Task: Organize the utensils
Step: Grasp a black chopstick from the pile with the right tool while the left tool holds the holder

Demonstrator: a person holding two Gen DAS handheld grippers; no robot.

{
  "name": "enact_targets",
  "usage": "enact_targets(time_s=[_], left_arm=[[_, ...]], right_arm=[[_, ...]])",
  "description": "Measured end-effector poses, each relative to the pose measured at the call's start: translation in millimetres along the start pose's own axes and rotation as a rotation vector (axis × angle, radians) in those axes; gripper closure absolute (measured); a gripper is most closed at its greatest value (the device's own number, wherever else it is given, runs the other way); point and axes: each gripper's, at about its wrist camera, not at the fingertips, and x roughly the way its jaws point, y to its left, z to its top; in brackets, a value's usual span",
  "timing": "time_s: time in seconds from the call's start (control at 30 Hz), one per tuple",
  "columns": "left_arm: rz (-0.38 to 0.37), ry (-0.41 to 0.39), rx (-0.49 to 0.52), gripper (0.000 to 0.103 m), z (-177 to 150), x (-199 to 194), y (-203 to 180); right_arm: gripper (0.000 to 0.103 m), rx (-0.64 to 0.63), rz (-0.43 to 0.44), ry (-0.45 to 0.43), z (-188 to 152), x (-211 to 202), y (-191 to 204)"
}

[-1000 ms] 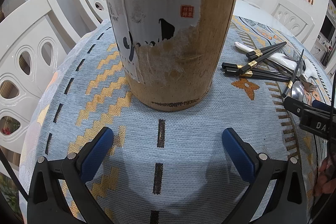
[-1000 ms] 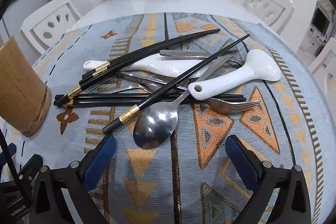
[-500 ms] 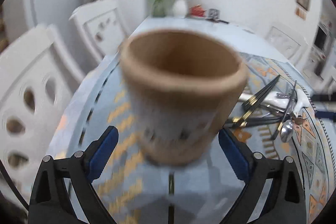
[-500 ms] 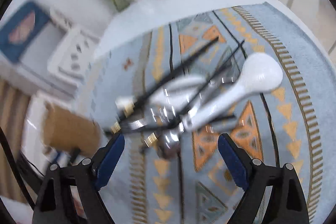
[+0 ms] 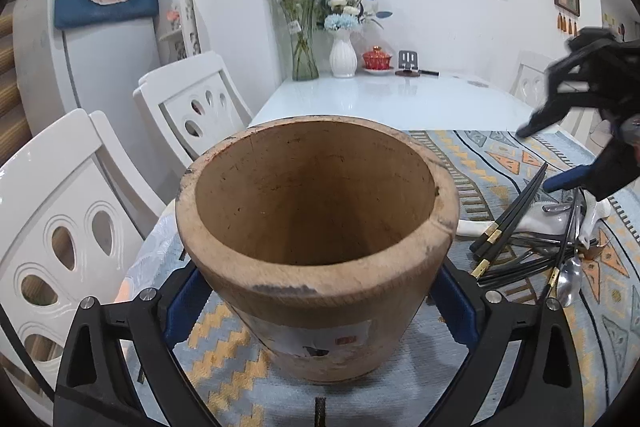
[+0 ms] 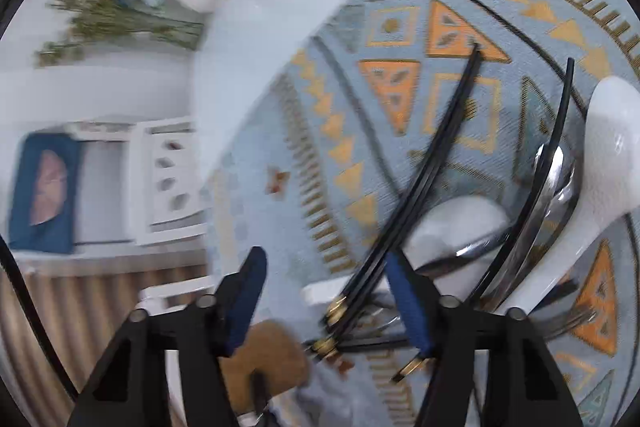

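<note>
Two black chopsticks (image 6: 416, 195) lie parallel, gold ends (image 6: 332, 323) toward camera.

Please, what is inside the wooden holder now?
The holder looks empty: only bare brown inner wall shows, no utensils. Its near rim covers the very bottom, so that part cannot be seen. The chopsticks lie on the cloth beside it.

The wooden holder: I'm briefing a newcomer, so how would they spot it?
On the blue patterned tablecloth, left of the utensil pile, stands the wooden holder between the left gripper pads. It is the only tall, open, empty cylinder, with a torn white label.
</note>
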Motion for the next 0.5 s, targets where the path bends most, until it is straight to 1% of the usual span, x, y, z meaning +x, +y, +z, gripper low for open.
enact_targets(time_s=[0.03,0.07,0.1,0.17,0.23,0.27,0.3,0.33,0.37,0.4,0.43,0.5], left_arm=[[-0.002,-0.001,-0.003,0.004,-0.4,0.3,0.4],[-0.004,0.003,-0.004,0.004,-0.7,1.1,1.3],[-0.006,0.010,-0.005,0.004,-1.9,2.4,1.7],[-0.012,0.036,-0.007,0.004,-5.4,6.7,3.0],[-0.019,0.060,-0.010,0.004,-6.1,12.5,3.5],[-0.023,0.066,-0.012,0.004,-6.6,13.9,3.8],[-0.032,0.075,-0.016,0.004,-6.9,16.0,4.9],[-0.039,0.082,-0.021,0.004,-7.0,17.7,5.7],[-0.049,0.093,-0.030,0.004,-7.3,20.1,7.5],[-0.059,0.100,-0.038,0.005,-7.8,22.0,9.3],[-0.069,0.107,-0.046,0.005,-8.3,23.5,10.9],[-0.092,0.118,-0.062,0.005,-9.3,26.2,13.4]], right_arm=[[0.048,0.025,-0.042,-0.001,5.1,6.4,-2.3],[0.049,0.044,-0.065,-0.001,8.2,10.5,-5.8],[0.055,0.068,-0.099,-0.003,11.7,14.9,-9.1],[0.062,0.076,-0.124,-0.020,17.1,18.9,-12.3],[0.066,0.048,-0.144,-0.021,22.0,27.0,-10.4],[0.075,0.028,-0.175,-0.012,22.3,31.3,-9.6],[0.081,0.017,-0.192,-0.016,21.7,32.5,-11.1],[0.083,0.022,-0.185,-0.024,20.3,31.1,-15.3],[0.087,0.033,-0.171,-0.025,19.9,30.0,-18.0],[0.094,0.053,-0.142,-0.024,18.9,28.5,-22.3],[0.096,0.081,-0.093,-0.015,16.5,26.2,-28.4],[0.097,0.090,-0.065,0.005,9.8,23.2,-32.0]])
